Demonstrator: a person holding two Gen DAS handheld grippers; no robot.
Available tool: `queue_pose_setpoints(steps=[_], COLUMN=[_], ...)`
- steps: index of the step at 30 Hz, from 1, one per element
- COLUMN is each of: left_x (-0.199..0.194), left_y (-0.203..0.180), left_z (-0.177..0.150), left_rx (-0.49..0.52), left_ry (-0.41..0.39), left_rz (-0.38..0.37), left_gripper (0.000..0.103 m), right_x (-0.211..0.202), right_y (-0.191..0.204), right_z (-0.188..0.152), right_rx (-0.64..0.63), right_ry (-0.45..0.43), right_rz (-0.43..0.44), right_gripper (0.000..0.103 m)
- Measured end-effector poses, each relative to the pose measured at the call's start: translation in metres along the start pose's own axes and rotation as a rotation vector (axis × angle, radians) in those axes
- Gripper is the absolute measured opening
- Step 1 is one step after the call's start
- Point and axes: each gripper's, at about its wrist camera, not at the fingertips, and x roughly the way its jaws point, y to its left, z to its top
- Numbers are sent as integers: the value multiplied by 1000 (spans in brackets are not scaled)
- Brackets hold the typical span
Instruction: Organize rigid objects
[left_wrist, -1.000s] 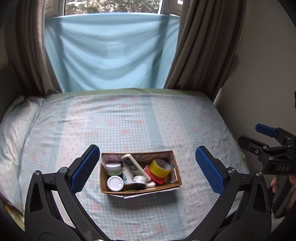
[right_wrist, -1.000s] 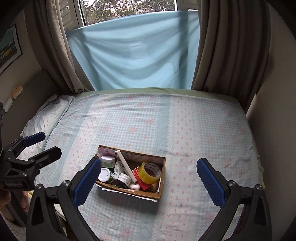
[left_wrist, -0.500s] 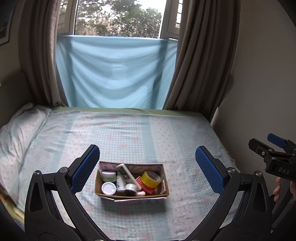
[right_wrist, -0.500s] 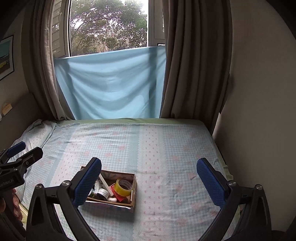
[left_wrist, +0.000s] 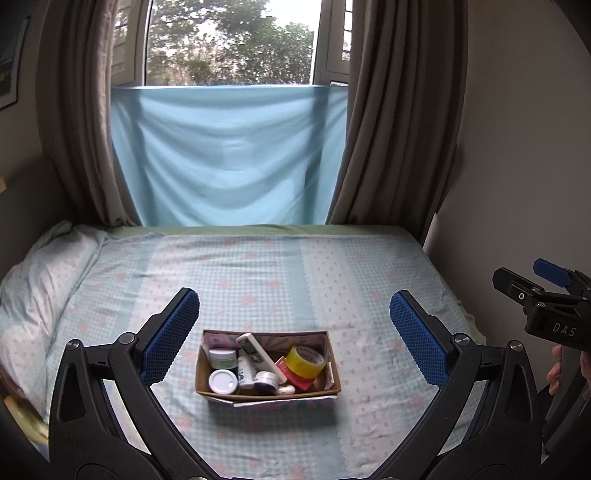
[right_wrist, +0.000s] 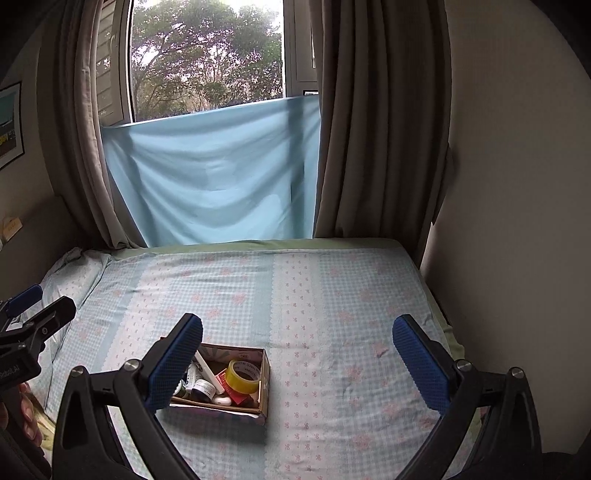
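A small cardboard box (left_wrist: 334, 373) (right_wrist: 265, 373) rests on the bed near its front edge. Inside lie a yellow tape roll (left_wrist: 306, 362) (right_wrist: 242, 376), a white remote (left_wrist: 260, 356), a white-lidded jar (left_wrist: 222, 381), a green jar (left_wrist: 222, 359) and several small containers. My left gripper (left_wrist: 293, 339) is open, held well back from the box with nothing between its blue pads. My right gripper (right_wrist: 297, 356) is open too, empty, with the box behind its left finger (right_wrist: 177, 362). Each gripper shows at the edge of the other's view.
The bed (left_wrist: 277, 273) carries a light blue checked sheet with pink flowers. A pillow (left_wrist: 40, 280) lies at the left. Brown curtains (left_wrist: 399, 129) and a blue cloth (left_wrist: 225, 155) cover the window behind. A wall (right_wrist: 517, 184) runs along the bed's right side.
Both grippers have drawn back and tilted up from the box, which now looks smaller and lower in view. More of the window shows. Both stay open and empty.
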Motion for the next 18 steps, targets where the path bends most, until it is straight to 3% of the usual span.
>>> queue_pose_setpoints(steps=[18], left_x=[-2], left_y=[-4], left_z=[0], left_rx=[7], left_ry=[-6], left_rz=[-2], left_gripper=[103], right_x=[0], right_y=[-5], right_z=[0], right_rx=[-3], right_ry=[-8], right_rz=[-15], right_gripper=[103])
